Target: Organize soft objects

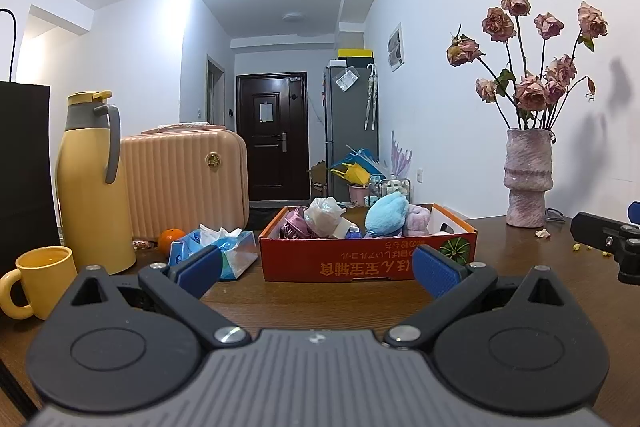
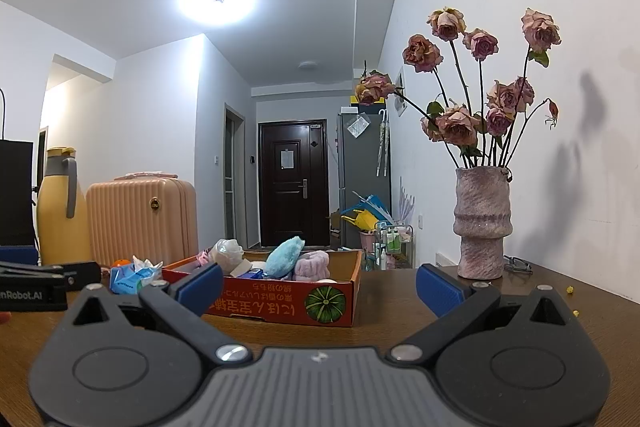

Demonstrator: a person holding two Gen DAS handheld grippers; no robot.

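A brown wooden worktop (image 1: 520, 259) stretches ahead of both pairs of fingers. Beyond and left of the left gripper (image 1: 318, 269) stand a peach ribbed case (image 1: 184, 183) and a yellow flask (image 1: 94, 183). Straight ahead, between its fingers and a little beyond them, sits an orange cardboard box (image 1: 360, 259) already holding soft things: a blue plush (image 1: 386, 213), a lilac fluffy piece (image 1: 418, 219), a pink satin piece (image 1: 296, 223) and a pale crumpled bundle (image 1: 324, 213). A pink vase (image 2: 482, 223) of dried roses stands beyond the right gripper (image 2: 320, 285), off to its right. A blue tissue pack (image 1: 224, 247) lies just left of the box, behind the left finger. Both pairs of fingers are spread wide and carry nothing. Judging by the filled box and the idle fingers, sorting looks largely done; the tissue pack may remain, though that is unclear
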